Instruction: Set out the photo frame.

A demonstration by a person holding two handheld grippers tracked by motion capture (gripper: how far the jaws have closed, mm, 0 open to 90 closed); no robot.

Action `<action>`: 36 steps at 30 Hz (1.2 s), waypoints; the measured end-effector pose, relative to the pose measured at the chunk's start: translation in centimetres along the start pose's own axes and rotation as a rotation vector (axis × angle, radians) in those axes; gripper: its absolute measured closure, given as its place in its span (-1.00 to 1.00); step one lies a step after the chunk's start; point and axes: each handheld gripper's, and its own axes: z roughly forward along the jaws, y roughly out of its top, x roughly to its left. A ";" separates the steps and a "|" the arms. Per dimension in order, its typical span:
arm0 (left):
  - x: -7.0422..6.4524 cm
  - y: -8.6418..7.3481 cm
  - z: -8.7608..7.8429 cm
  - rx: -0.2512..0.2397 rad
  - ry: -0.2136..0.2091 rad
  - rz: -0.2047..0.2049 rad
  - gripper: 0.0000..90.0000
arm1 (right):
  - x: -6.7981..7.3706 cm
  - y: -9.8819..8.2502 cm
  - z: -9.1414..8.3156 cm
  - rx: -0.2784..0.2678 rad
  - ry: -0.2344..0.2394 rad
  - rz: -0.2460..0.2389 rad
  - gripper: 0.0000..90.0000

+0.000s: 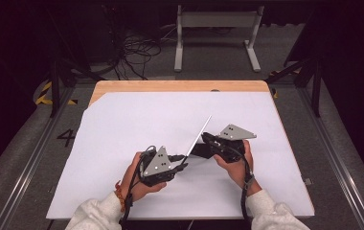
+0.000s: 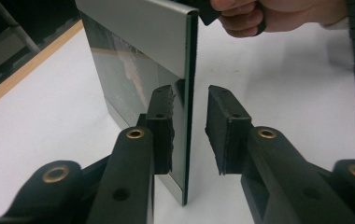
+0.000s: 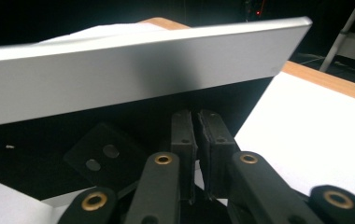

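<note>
Two grippers are set at one thin silver panel, which is held tilted above the white sheet. By the left gripper its edge is straddled with jaws apart, one pad against its dark face and the other clear. The right gripper is clenched nearly shut on a dark flap beneath the panel.

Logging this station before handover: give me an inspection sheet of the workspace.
surface: white sheet over a wooden table.
job's things: silver panel with a dark glossy face, on edge, tilted; black base beneath it.
clutter: nothing seen.
grippers: left gripper open, panel's edge between its jaws; right gripper shut, over the black base.
cables: gripper cable trailing from the right hand; loose tangle on the floor.
surroundings: white metal frame, striped floor tape.
</note>
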 end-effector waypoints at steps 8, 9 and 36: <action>0.4 -0.3 0.6 0.011 -0.022 -0.021 0.73 | 0.1 0.3 0.3 -0.002 0.010 -0.005 0.97; 0.5 -0.3 0.6 0.011 -0.028 -0.021 0.76 | 0.1 0.3 0.4 -0.005 0.020 0.000 0.98; -0.4 0.5 2.2 -0.011 -0.036 -0.021 0.70 | 0.3 0.3 1.7 0.001 0.026 0.011 1.00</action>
